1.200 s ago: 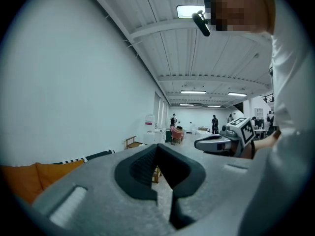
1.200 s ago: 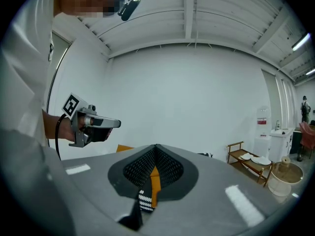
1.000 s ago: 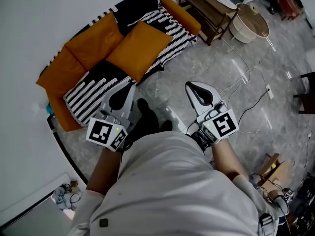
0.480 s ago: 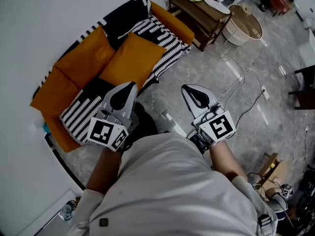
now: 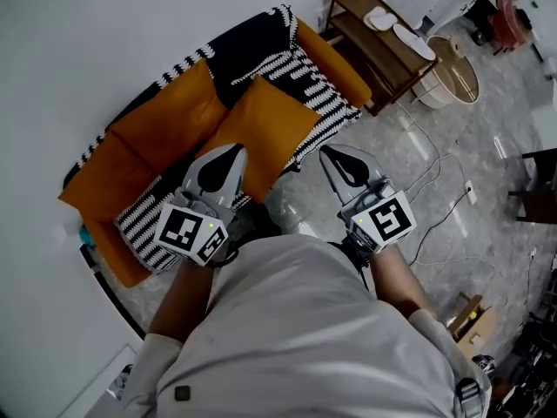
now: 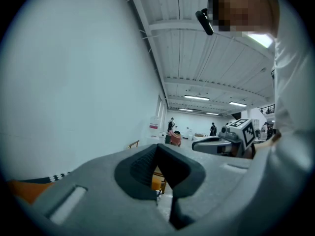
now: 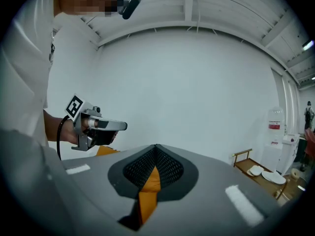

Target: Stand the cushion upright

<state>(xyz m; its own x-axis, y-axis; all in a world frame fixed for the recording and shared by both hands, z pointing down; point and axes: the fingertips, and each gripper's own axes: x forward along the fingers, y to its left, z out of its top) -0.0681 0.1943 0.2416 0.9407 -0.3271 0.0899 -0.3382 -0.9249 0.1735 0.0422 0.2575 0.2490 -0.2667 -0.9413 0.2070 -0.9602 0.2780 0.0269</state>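
On the sofa, the orange cushion lies flat over a striped throw. Just before the sofa, left gripper and right gripper hover, jaws pressed together, empty.

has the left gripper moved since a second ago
Yes. The left gripper has moved toward the sofa: earlier its tip was short of the sofa's front edge, now it overlaps the seat beside the cushion.
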